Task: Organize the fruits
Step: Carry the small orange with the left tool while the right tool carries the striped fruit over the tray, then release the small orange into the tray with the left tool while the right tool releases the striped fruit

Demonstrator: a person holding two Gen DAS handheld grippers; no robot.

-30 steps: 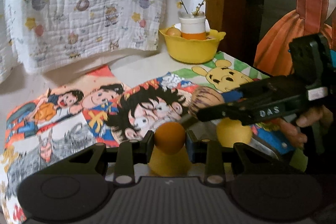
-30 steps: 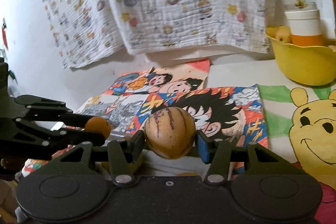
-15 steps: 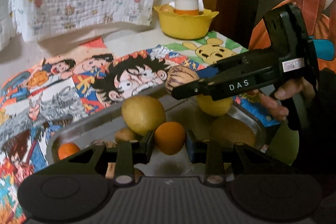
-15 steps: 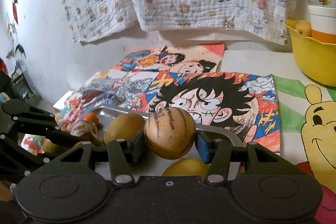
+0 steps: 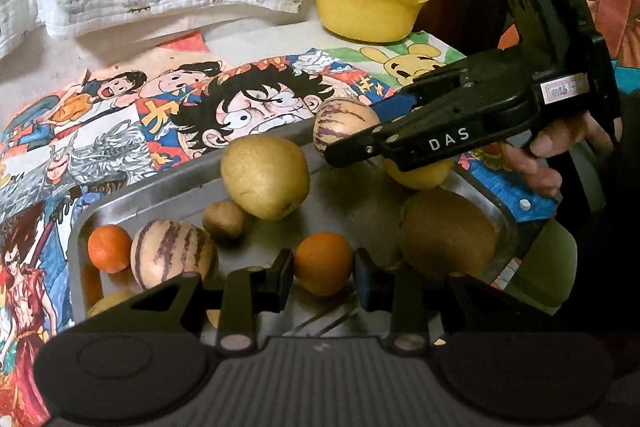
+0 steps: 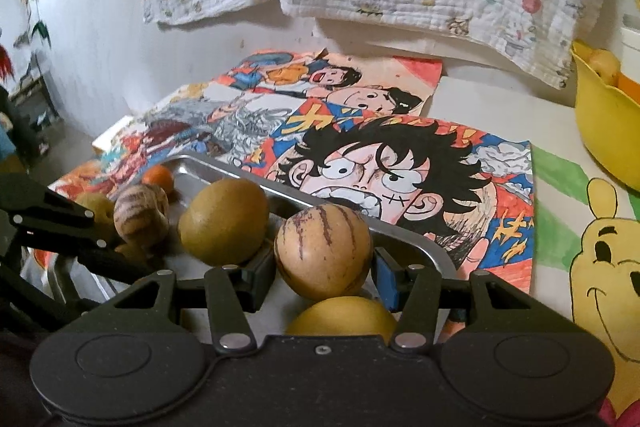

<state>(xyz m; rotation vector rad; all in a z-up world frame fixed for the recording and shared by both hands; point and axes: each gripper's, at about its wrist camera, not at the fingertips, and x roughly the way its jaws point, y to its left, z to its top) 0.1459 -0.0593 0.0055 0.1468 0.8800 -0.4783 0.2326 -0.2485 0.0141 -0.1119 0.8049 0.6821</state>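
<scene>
Over the metal tray (image 5: 192,179), from left to right: small orange (image 5: 109,247) at the tray's left end, striped melon (image 5: 173,254) beside it, little brown fruit (image 5: 223,219), big yellow pear (image 5: 265,175). Near the tray's front edge, left gripper (image 5: 323,273) clamped narrow on an orange (image 5: 323,262). Toward the tray's far right rim, right gripper (image 6: 323,269) closed around a second striped melon (image 6: 323,251), above a yellow fruit (image 6: 340,315). Beyond the tray, yellow bowl (image 5: 368,13).
</scene>
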